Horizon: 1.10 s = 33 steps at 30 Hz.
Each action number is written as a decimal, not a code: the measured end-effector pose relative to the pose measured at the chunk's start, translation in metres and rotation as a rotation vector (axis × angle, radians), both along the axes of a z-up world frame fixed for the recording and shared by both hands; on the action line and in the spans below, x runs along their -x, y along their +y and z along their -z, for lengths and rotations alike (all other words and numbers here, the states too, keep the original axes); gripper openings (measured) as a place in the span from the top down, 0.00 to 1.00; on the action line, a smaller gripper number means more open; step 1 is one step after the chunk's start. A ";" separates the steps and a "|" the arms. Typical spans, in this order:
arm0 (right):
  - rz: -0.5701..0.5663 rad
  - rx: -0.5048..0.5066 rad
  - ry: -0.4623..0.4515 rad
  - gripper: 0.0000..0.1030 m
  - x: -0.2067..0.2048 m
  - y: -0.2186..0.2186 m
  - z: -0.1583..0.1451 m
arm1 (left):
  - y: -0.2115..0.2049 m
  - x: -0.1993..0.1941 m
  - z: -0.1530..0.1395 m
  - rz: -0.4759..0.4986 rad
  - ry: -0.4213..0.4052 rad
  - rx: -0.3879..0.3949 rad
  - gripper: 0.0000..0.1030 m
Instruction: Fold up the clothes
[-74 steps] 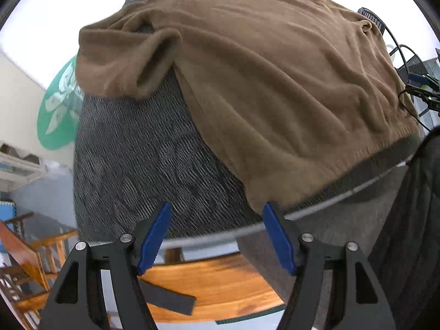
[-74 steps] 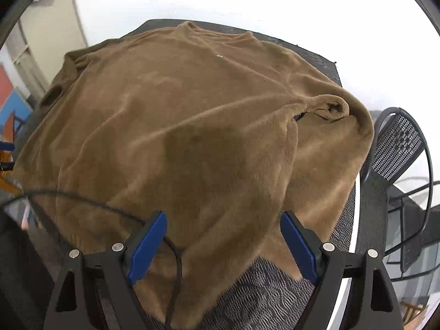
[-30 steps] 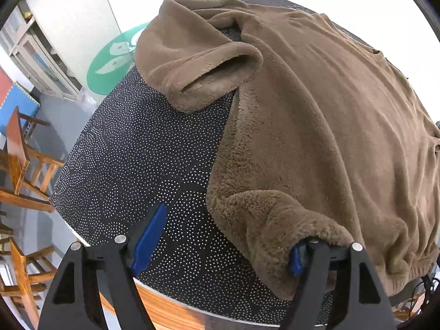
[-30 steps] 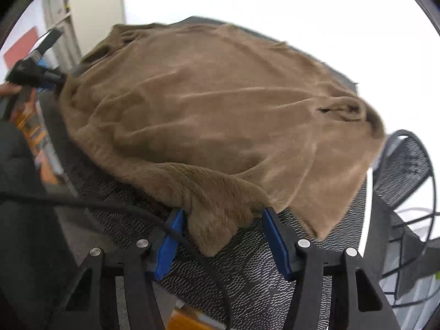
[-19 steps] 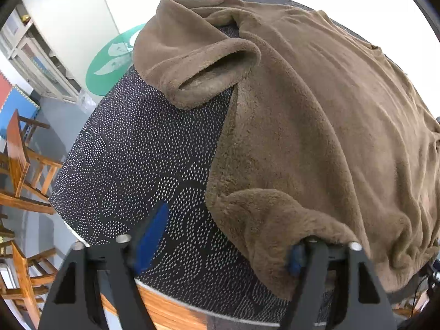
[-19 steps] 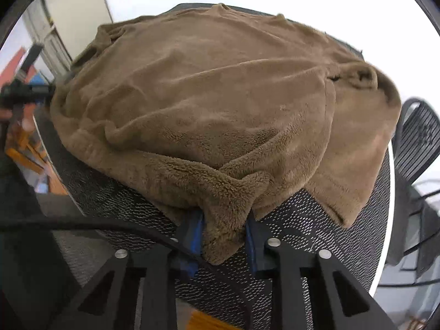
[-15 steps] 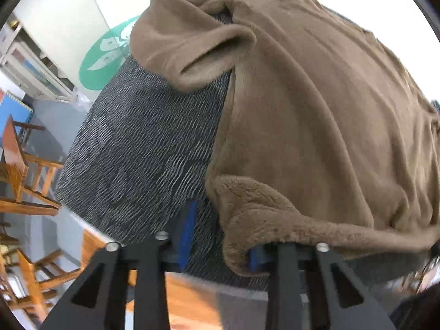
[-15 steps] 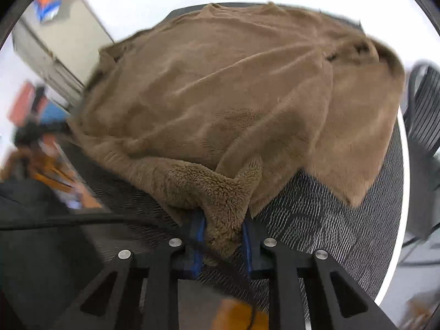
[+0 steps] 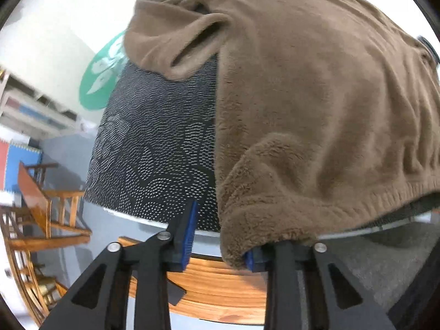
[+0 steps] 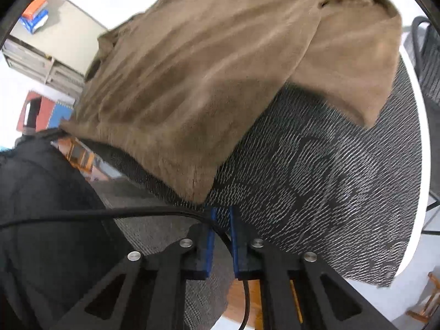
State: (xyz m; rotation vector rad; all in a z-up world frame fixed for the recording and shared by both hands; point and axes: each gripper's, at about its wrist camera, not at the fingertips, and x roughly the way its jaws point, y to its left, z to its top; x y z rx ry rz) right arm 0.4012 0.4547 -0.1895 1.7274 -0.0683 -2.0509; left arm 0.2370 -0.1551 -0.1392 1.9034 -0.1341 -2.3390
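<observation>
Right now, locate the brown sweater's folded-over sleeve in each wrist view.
Left wrist: the sleeve lies upper left of centre, folded at the sweater's left edge.
Right wrist: another sleeve hangs at upper right; the left-view one cannot be picked out.
Shared landmark: the dark dotted tablecloth.

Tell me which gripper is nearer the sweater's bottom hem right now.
Left. The left gripper has the brown sweater hem draped over one finger. The right gripper sits just below the hem corner, nearly closed with no cloth between its jaws.
</observation>
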 end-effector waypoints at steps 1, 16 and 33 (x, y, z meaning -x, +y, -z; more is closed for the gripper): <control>0.018 -0.002 0.004 0.61 0.001 0.005 -0.002 | 0.002 -0.004 -0.001 0.004 -0.006 -0.002 0.55; 0.161 0.192 -0.071 0.19 -0.007 0.121 -0.010 | 0.011 -0.031 -0.031 -0.086 0.024 -0.101 0.35; 0.138 -0.088 -0.061 0.19 0.001 0.099 -0.037 | 0.076 0.149 -0.016 0.228 0.104 -0.264 0.26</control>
